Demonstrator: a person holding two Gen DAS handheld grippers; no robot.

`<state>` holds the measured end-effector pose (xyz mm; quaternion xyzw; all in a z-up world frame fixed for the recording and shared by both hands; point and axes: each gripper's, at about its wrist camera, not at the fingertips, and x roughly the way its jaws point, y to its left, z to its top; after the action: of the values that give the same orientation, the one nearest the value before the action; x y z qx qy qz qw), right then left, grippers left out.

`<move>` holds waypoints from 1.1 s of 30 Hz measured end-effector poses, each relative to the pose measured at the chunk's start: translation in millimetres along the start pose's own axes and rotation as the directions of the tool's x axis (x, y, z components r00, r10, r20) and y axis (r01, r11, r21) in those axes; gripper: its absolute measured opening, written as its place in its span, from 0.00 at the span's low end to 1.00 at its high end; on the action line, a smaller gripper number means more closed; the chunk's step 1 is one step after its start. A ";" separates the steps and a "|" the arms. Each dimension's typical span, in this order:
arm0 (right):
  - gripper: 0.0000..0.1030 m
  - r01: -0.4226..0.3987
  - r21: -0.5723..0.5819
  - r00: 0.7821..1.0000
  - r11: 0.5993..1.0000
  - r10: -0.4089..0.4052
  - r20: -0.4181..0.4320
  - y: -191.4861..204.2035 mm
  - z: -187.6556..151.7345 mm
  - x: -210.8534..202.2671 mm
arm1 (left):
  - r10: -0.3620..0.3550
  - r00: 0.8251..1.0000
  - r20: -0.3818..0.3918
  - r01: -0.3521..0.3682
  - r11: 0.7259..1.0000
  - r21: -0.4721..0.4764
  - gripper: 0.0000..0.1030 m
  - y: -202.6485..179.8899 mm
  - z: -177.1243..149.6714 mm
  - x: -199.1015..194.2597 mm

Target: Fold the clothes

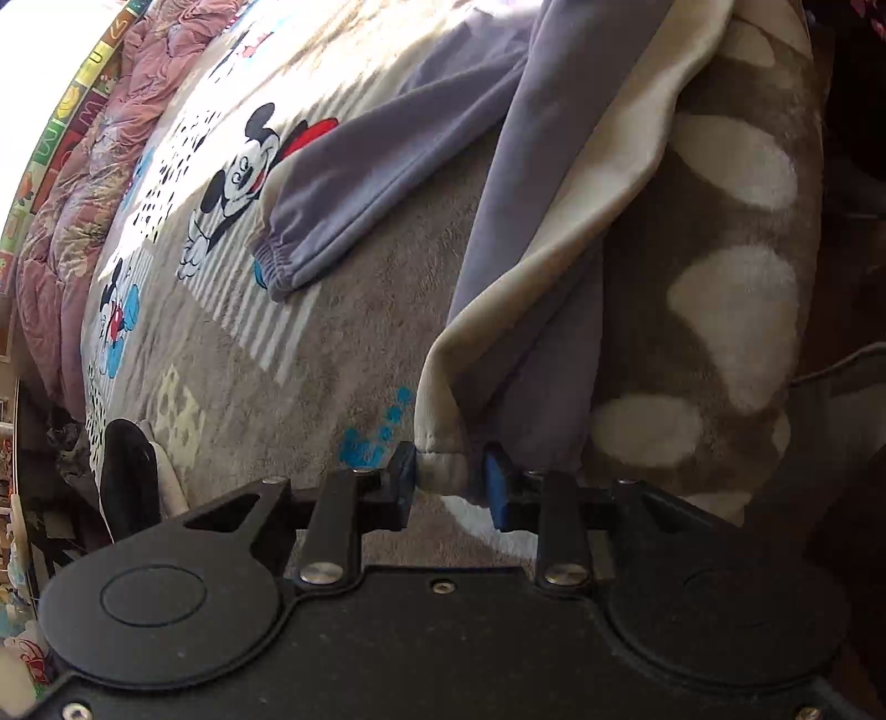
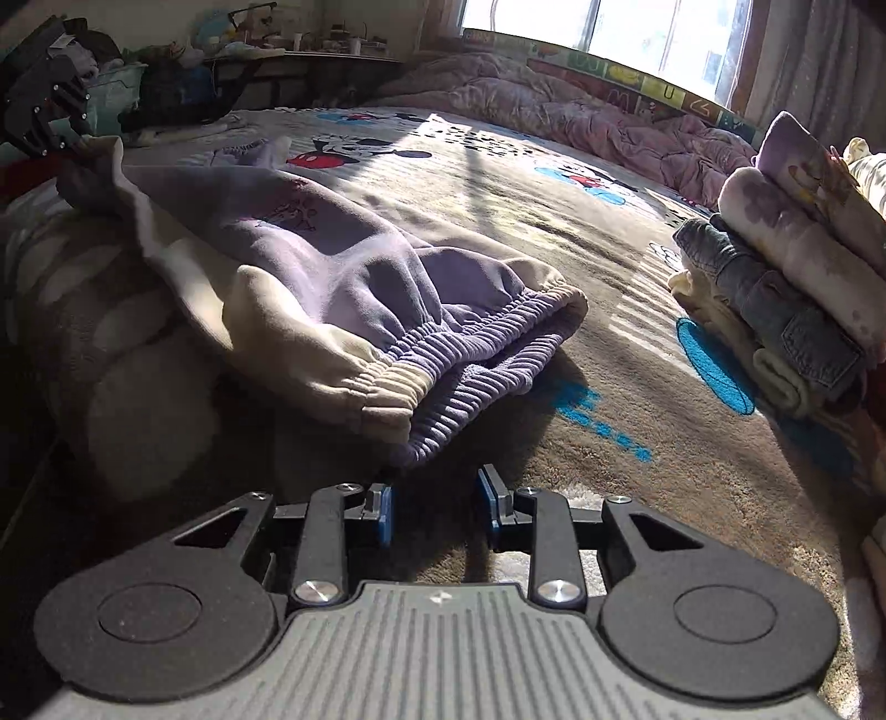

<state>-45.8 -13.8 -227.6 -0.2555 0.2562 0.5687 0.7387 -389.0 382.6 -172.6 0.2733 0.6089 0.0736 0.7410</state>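
Purple trousers (image 2: 343, 288) on blanket (image 2: 554, 232); right tongs (image 2: 434, 507) empty, parted.

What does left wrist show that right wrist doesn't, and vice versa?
Left wrist only: the trouser leg cuff sits between the left hand-held gripper pads, which appear parted, and the other leg's cuff lies flat. Right wrist only: the elastic waistband lies just ahead of the open, empty right hand-held gripper, with a stack of folded clothes and the window. Both: purple trousers on the cartoon-print blanket.
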 end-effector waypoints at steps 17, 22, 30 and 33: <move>0.56 -0.125 0.566 0.978 0.815 0.004 0.209 -91.2 20.9 8.4 | 0.090 0.981 0.172 0.000 0.884 -0.467 0.64 82.8 33.2 -23.7; 0.60 -0.133 0.636 0.978 0.760 -0.005 0.210 -100.8 47.5 46.3 | 0.118 0.982 0.148 0.004 0.767 -0.641 0.64 120.2 60.7 6.0; 0.60 -0.094 0.648 0.989 0.756 -0.003 0.147 -105.7 73.5 99.8 | 0.109 0.991 0.075 0.012 0.490 -0.872 0.64 176.3 93.0 60.2; 0.60 -0.084 0.629 0.991 0.773 0.000 0.132 -104.7 80.9 111.7 | 0.085 0.995 0.047 0.010 0.395 -0.918 0.64 188.3 90.2 82.4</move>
<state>87.9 96.2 -233.6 0.0494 0.3915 0.4808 0.7831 -241.4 548.7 -140.7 -0.1621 0.4294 0.4008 0.7929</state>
